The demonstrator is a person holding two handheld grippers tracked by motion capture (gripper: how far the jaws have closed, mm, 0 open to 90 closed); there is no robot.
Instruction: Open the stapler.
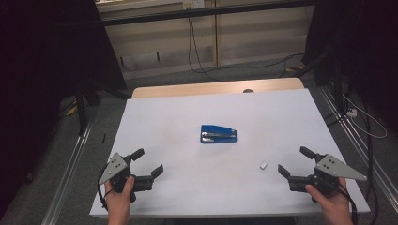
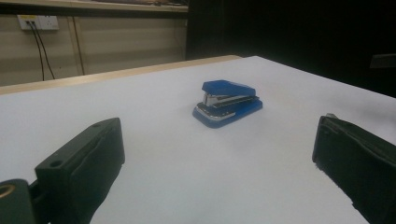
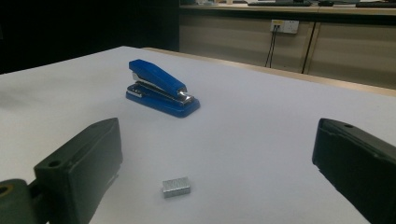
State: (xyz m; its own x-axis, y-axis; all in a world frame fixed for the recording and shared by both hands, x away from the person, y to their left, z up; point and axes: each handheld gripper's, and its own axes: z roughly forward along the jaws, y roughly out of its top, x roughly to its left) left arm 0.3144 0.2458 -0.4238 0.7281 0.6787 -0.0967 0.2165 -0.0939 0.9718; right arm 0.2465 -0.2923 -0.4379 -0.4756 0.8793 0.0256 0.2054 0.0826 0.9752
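The blue stapler [image 1: 218,134] lies ahead of and between my left gripper [image 1: 148,161] and right gripper [image 1: 296,160], both wide open and empty; it looks rigid, rather heavy and smooth, so I would grasp across its narrow sides, while the light staple block [image 1: 264,165] sits just beside my right jaws.
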